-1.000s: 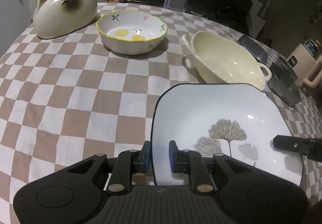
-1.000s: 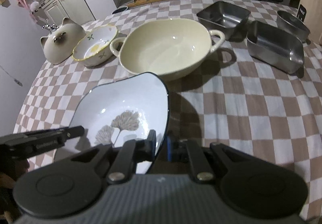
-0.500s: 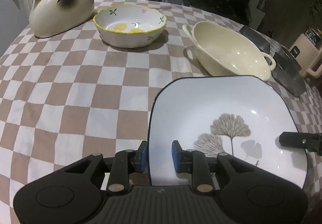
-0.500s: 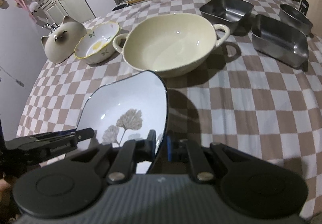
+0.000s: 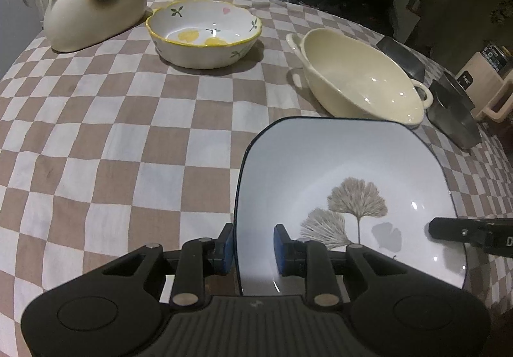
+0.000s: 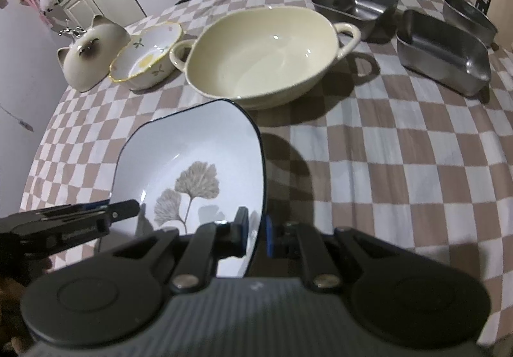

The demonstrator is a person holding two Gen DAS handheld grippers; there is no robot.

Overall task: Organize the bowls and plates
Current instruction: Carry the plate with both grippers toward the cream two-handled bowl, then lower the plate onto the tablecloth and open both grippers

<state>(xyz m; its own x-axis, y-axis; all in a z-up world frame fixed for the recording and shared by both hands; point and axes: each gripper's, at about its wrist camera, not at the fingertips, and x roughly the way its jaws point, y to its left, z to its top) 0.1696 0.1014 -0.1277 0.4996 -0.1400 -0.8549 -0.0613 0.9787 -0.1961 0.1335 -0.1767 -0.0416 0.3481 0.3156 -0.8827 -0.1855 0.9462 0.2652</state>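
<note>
Table [image 5: 96, 139] with a checked cloth carries everything. Cream two-handled bowl [image 6: 256, 58] sits mid-table, just beyond the plate; flowered bowl [image 5: 205, 33] and cat-shaped dish [image 5: 93, 17] are further off on the left side, steel trays [image 6: 442, 49] well apart on the right.

The square white plate [image 5: 336, 171] with the leaf print is up off the cloth, tilted, held by its two opposite rims, near the front of the cream bowl.

Right gripper [image 6: 256, 236]: fingers clamped on the plate's right rim, edge pinched between the pads. Left gripper [image 5: 253, 248]: fingers straddle the left rim but stand apart from it, with a visible gap on the inner side, so no real pinch there.

Step in hand, as I judge it: moving the plate to its place, likely onto or next to the cream bowl.

To do it well:
- One-sided grip on a glazed rim is likely to pivot or slip; keep the plate low over the cloth.
- Either re-clamp the left fingers or pull them clear sideways without knocking the rim.
- Keep the far edge from clipping the cream bowl's near wall.
- Lower flat and let go only once the plate rests.
</note>
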